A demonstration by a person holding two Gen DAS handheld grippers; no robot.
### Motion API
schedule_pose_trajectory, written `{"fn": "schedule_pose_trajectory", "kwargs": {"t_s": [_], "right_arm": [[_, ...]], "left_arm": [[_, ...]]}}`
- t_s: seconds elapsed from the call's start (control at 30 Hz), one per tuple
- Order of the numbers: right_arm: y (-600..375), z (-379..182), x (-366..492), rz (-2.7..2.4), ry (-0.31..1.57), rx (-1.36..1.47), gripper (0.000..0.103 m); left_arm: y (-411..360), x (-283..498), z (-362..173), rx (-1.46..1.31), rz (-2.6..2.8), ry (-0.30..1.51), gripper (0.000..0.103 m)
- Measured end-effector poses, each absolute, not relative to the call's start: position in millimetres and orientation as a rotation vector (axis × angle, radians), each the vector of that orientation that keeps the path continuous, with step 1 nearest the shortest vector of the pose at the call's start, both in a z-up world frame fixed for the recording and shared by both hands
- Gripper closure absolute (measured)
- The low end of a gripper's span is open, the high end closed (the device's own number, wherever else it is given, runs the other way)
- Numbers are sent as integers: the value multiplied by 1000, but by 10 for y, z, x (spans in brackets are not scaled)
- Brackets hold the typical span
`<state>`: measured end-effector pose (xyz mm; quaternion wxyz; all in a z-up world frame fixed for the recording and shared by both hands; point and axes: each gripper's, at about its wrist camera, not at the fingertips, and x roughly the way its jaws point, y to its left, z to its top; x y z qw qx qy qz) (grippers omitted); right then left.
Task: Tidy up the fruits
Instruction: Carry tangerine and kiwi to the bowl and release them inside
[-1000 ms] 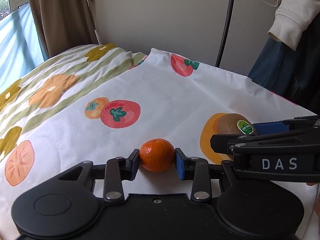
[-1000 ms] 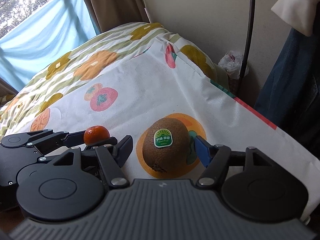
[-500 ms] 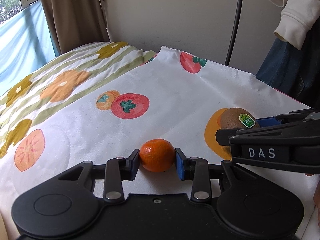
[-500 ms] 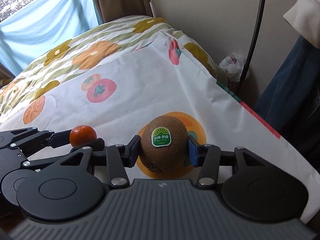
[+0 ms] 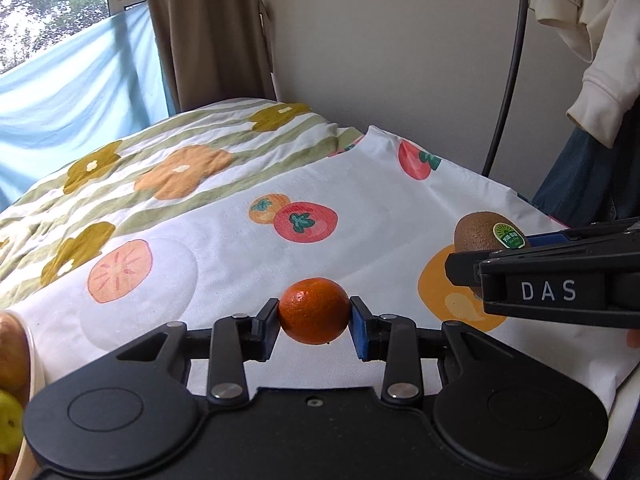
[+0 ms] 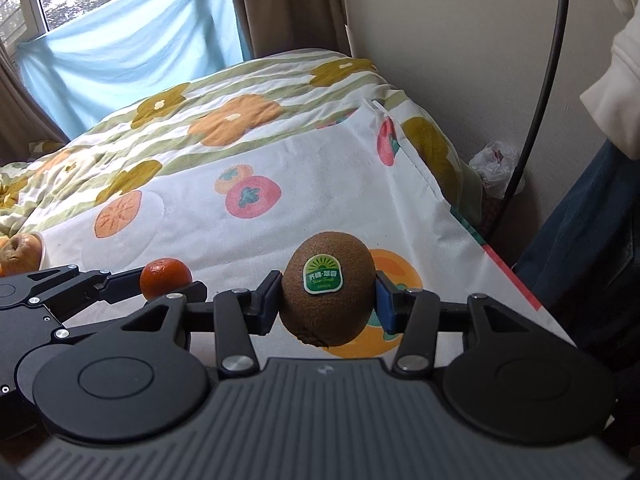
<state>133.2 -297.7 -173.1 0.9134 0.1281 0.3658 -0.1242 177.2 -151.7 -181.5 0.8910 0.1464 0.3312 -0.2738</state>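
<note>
- In the left wrist view the kiwi (image 5: 478,232) shows only its top; the right gripper (image 5: 460,268) covers its lower part
- A bowl (image 5: 32,352) is cut by that view's left edge; the fruit (image 5: 10,360) in it shows only in slivers, kind unclear
- In the right wrist view the mandarin (image 6: 165,277) is partly covered by the left gripper (image 6: 160,284)
- The small print on the kiwi's sticker (image 6: 323,275) is too fine to read

Both wrist cams low, close over fruit-print cloth (image 5: 224,264), facing window at 11 o'clock. Left cam catches right gripper (image 5: 500,264) at 3 o'clock; right cam catches left gripper (image 6: 166,280) at 9 o'clock.
</note>
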Motion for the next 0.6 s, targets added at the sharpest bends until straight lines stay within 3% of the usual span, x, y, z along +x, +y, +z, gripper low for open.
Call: {"fn": "schedule_pose_trajectory", "kwargs": {"t_s": [0.6], "right_arm": [[-2393, -952, 1136, 40, 696, 164, 40]], "left_arm": [[-748, 1181, -958, 168, -273, 577, 63]]}}
